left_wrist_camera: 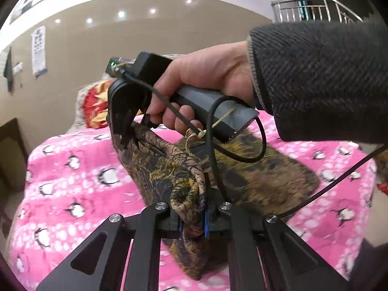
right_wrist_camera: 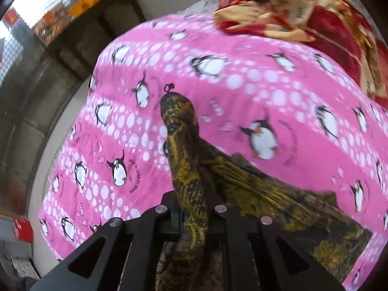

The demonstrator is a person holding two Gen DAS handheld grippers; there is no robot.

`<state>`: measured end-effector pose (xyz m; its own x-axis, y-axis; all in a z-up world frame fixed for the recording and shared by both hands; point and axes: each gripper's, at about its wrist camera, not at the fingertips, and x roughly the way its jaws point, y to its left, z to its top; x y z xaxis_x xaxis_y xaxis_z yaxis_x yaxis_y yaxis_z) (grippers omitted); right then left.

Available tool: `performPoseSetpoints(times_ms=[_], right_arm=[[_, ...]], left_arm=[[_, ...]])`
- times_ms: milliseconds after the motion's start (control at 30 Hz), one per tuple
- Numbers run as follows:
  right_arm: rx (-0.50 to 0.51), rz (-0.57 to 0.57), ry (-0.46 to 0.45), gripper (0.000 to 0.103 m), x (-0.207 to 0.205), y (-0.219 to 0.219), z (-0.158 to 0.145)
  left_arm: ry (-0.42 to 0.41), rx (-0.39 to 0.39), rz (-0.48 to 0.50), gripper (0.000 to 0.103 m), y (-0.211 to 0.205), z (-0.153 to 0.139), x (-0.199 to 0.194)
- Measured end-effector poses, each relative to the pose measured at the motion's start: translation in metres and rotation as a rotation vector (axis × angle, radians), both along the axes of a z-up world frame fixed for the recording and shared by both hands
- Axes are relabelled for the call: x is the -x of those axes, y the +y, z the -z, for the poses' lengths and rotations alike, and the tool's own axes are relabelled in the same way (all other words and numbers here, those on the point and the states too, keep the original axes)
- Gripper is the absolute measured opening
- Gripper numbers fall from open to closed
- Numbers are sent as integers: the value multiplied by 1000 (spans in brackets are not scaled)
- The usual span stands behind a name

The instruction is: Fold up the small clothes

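Note:
A small brown-and-yellow camouflage-print garment [left_wrist_camera: 254,179] lies partly on a pink penguin blanket [left_wrist_camera: 72,169]. My left gripper [left_wrist_camera: 192,223] is shut on a bunched edge of it at the bottom of the left wrist view. From there the cloth rises in a twisted fold to my right gripper [left_wrist_camera: 126,131], which a hand [left_wrist_camera: 206,77] in a dark knit sleeve holds. In the right wrist view my right gripper [right_wrist_camera: 194,218] is shut on a rolled strip of the garment [right_wrist_camera: 242,181]. That strip hangs forward over the blanket [right_wrist_camera: 242,84].
A red-and-gold quilt [left_wrist_camera: 94,106] [right_wrist_camera: 315,12] is heaped at the far end of the bed. Dark furniture [right_wrist_camera: 97,31] stands beside the bed's edge. A black cable [left_wrist_camera: 339,181] trails from the right gripper across the blanket.

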<state>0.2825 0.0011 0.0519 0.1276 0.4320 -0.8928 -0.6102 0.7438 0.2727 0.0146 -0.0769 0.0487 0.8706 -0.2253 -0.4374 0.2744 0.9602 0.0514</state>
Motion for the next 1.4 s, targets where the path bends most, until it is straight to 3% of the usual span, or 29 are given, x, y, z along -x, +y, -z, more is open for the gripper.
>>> performPoseSetpoints(times_ms=[133,300,433,567,1133,1400], right_arm=[[-57,69,-5,8,-3,-53,-10],[-67,176,-5,8,-8,-110,-3],[-71,207,-4,8,-12,-150,8],[-78,215,-1,8,-17,-180,16],[-203,168,42,8,-25,-269,31],[-231,198,95,8,-27,-293,63]], left_arm=[[12,18,69,0,-24,-5,-5],[41,10,133,0,-57,-2,-16],[68,-28,184,0,-87,1,-24],[96,-12,216,0,-108,1,-35],[145,-38,297,0,-159,11,-43],[225,-38,332,0,-186,36,-55]])
